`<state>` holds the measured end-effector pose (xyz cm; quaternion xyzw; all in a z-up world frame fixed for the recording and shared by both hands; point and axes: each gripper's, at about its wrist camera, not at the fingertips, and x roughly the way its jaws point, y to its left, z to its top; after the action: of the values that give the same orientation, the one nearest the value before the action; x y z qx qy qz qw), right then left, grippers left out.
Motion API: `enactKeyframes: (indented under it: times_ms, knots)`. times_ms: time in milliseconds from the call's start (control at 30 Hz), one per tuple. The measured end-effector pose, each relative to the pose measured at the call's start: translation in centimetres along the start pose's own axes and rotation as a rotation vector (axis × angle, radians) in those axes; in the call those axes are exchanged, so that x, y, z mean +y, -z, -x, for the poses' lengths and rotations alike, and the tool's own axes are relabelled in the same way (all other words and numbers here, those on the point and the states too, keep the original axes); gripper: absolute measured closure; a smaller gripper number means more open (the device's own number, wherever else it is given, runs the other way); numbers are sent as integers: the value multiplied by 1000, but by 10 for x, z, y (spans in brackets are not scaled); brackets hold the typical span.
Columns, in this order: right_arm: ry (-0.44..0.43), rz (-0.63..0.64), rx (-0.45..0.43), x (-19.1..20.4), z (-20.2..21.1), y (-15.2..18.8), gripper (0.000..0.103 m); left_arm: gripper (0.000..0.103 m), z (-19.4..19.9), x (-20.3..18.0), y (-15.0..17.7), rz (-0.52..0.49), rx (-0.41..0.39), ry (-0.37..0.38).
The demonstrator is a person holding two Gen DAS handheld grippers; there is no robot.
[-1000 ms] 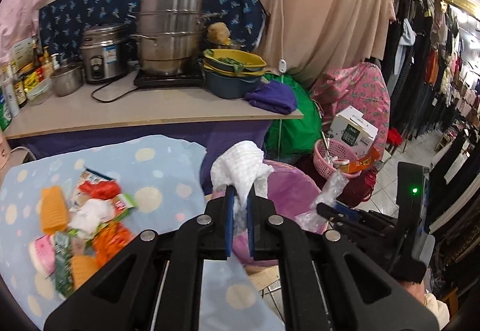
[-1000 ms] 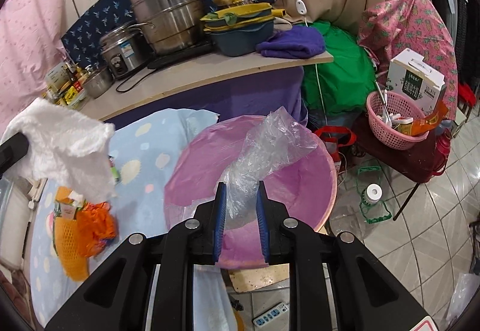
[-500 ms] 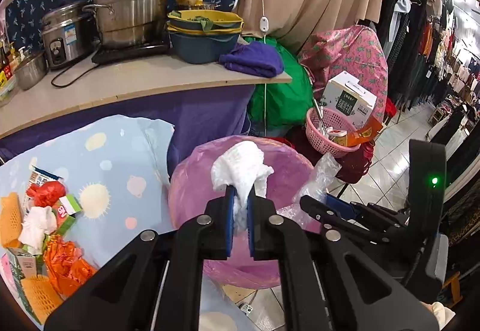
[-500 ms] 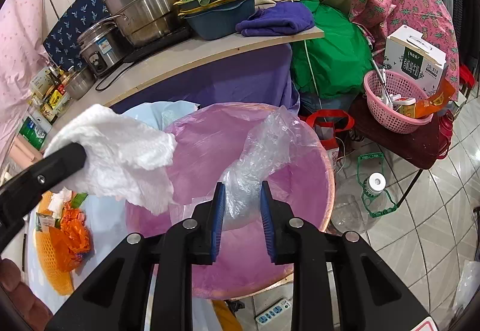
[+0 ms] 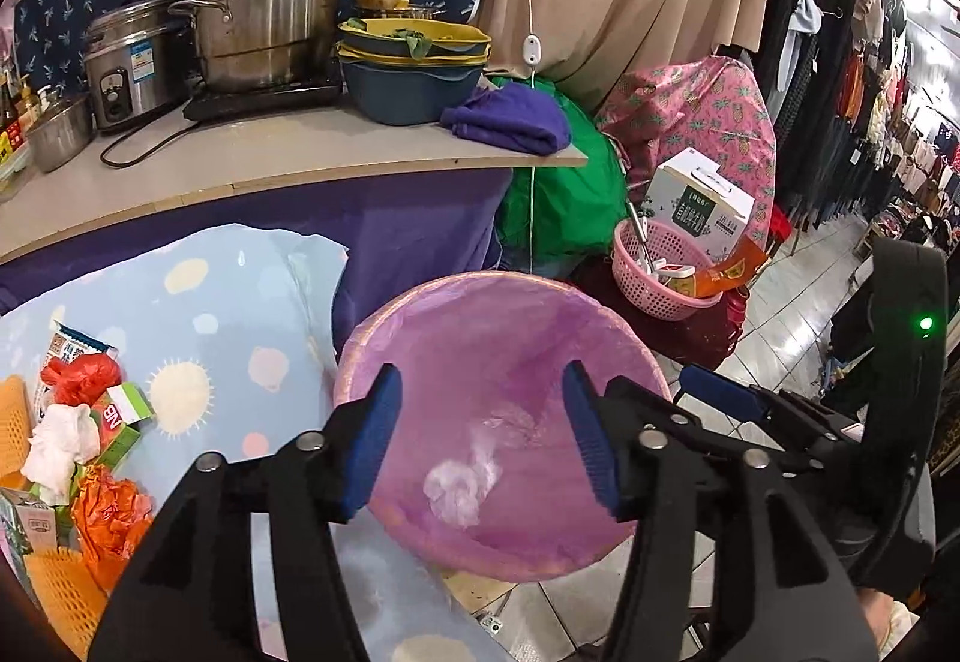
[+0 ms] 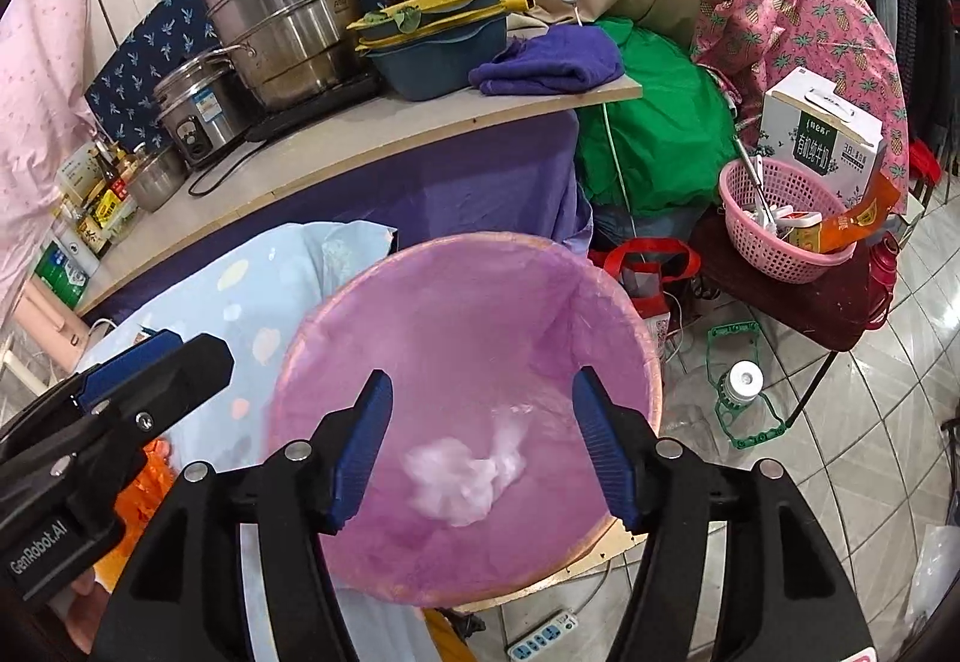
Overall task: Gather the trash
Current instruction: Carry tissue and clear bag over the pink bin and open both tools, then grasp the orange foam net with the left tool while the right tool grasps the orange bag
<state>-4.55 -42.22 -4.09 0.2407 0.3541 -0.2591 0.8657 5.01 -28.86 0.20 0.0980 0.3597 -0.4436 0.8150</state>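
Cluttered shop corner, blue spotted cloth (image 5: 198,326) on the tabletop beside a pink-lined bin (image 5: 384,320). Your left claw (image 5: 480,440) and right claw (image 6: 483,446) both hang over the bin, jaws opening, nothing between them. One white tissue wad (image 6: 456,482) lies in the bin bottom. The trash pile (image 5: 78,458) sits left on the cloth: one red bag, one white tissue, one orange bag visible, others cut off. All probably light, soft, crushable; pinch them mid-bulk.
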Motion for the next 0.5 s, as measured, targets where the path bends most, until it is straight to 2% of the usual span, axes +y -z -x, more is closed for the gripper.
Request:
enactKeyframes:
  times_ms: [233, 333, 500]
  knots:
    - [-23, 11, -35, 10, 30, 2, 39, 42, 30, 5, 4, 38, -31, -18]
    - [-36, 29, -49, 18, 44, 6, 38, 36, 50, 9, 12, 52, -54, -62]
    - [-62, 51, -64, 34, 62, 16, 36, 33, 77, 23, 29, 76, -67, -130]
